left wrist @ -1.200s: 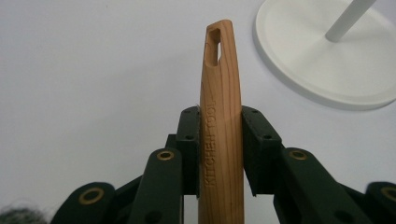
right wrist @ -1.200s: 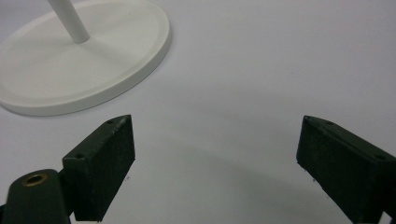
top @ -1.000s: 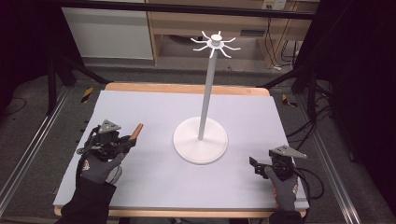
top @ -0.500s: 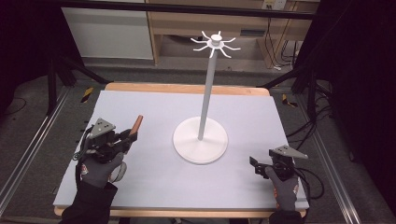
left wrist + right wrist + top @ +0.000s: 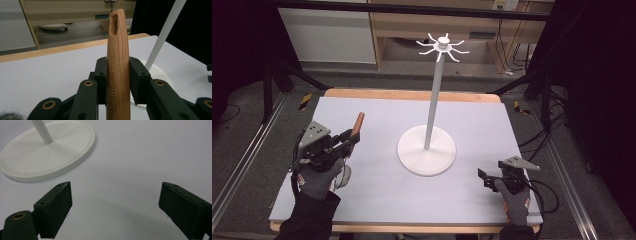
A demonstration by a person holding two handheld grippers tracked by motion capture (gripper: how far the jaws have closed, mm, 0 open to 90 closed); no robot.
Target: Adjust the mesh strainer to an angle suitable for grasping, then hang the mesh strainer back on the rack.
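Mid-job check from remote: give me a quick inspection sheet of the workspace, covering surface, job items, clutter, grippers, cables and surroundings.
Surface: pale grey mat on a wood-edged table, flat.
Job's things: wooden utensil handle marked KITCHEN TOOL, hanging slot at its tip; white round-based stand with hooks at the top, upright mid-table.
Clutter: nothing seen.
Grippers: left gripper shut on the handle, held off the mat; right gripper open, holding nothing, low over the mat beside the stand's base.
Cables: black cable trailing from the right gripper.
Surroundings: wooden shelving behind, dark floor.
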